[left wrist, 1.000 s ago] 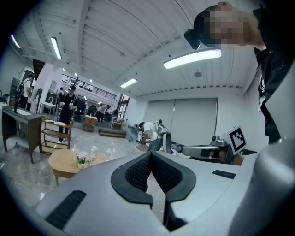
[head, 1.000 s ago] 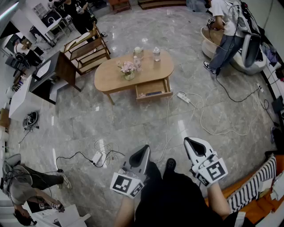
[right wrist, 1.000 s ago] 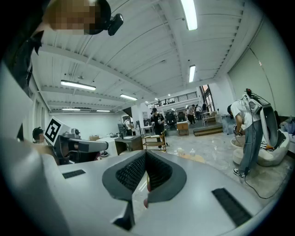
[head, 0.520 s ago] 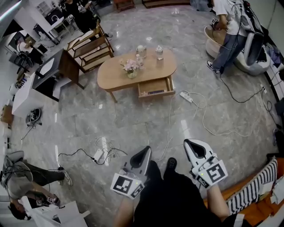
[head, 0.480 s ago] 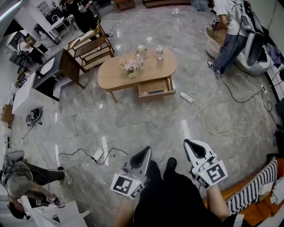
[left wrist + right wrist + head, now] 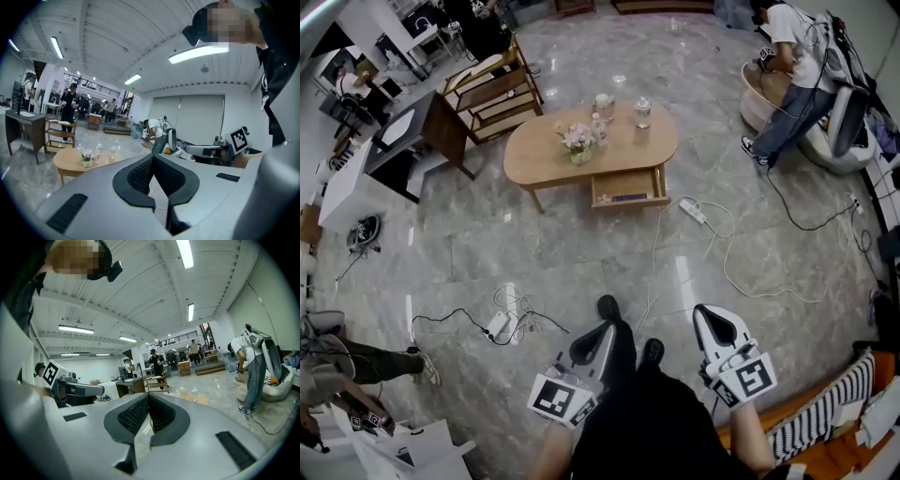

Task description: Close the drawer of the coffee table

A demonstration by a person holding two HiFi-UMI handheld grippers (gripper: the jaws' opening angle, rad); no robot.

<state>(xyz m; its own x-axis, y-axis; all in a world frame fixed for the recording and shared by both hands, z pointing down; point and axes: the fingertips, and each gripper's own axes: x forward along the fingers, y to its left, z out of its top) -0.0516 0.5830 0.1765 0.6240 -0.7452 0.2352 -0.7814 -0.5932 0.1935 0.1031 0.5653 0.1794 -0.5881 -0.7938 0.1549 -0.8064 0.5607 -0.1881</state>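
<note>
The left hand-held gripper point(image 6: 153, 157) fills the lower frame, its grey body broad and its two black ribbed jaws closed tip to tip with nothing between them. Beyond it at the left stands a low oval wooden bench point(image 6: 65, 163) carrying a small pot of pink flowers point(image 6: 86, 159) and a clear bottle point(image 6: 112, 151). Farther back a person in a white shirt point(image 6: 151, 129) bends forward. A cube with a square marker point(image 6: 240, 139) shows at the right.
</note>
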